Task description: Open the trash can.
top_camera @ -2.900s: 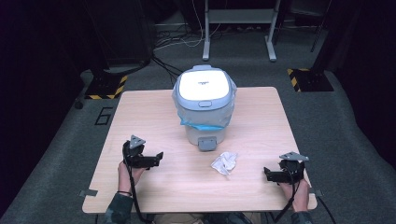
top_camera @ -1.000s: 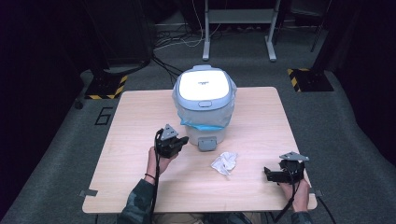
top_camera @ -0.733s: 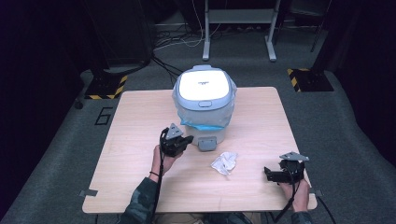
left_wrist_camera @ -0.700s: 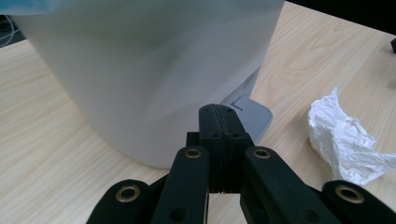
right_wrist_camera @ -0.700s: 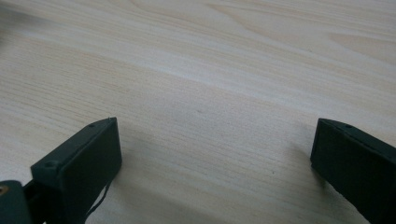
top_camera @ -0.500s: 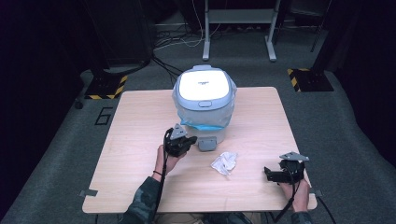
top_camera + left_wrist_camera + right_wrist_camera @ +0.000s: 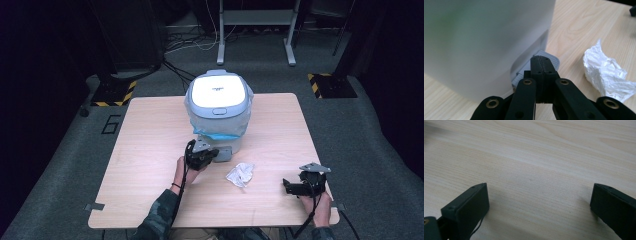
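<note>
The grey foot pedal (image 7: 541,62) juts from the near base of the lidded bin (image 7: 218,107), which stands at the middle of the desk (image 7: 150,135) toward its far side, its lid down and a clear liner with a blue band folded over the rim. The left hand-held gripper (image 7: 541,65) has its jaws clenched together with nothing between them, the tips poised right at the pedal's top; whether they already touch it cannot be told. The step in hand looks like pressing the pedal to raise the lid, and it would go best with the closed tips set squarely on the ribbed middle of the pedal and pushed straight down, since a push near the edge could slip off or nudge the light bin away. A crumpled white paper (image 7: 240,174) lies just right of the pedal, near the bin. The right hand-held gripper (image 7: 295,186) rests at the near right of the desk, jaws spread wide and empty.
</note>
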Motion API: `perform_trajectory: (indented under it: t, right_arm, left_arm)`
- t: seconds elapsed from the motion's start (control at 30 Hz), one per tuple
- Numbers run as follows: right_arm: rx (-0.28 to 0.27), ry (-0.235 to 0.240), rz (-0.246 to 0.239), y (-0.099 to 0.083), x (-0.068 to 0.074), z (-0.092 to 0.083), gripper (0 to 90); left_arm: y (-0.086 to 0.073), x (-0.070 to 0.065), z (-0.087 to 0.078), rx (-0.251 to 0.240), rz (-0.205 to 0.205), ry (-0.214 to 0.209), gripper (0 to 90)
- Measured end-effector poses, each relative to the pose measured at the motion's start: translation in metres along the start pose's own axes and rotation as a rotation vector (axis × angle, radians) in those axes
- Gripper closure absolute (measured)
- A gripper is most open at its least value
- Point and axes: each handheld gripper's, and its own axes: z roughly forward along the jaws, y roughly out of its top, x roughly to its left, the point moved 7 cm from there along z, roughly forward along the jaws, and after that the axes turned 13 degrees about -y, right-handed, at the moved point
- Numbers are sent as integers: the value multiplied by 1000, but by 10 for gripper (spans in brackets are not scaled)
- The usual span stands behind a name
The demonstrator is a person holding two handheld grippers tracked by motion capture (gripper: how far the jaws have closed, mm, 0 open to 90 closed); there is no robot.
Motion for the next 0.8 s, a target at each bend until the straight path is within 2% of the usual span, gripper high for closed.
perform_trajectory:
  t: [0.07,0.2,0.27,0.3,0.47,0.6,0.8]
  right_arm:
    - [0,0,0,0,0,0,11]
    - [0,0,0,0,0,0,11]
    - [0,1,-1,0,0,0,11]
    - [-2,-7,11,1,0,0,12]
    - [-2,-4,10,0,0,0,13]
    - [-1,-1,1,0,0,0,14]
    - [-1,-1,1,0,0,0,14]
  left_arm:
    - [-3,0,5,14,12,5,898]
    - [-11,2,12,27,4,11,898]
    - [-14,2,14,-2,-9,11,898]
    - [-14,2,14,-2,-9,11,899]
    - [-17,1,15,-1,1,32,899]
    - [-18,-1,17,14,37,61,900]
    - [-20,-1,20,21,53,85,900]
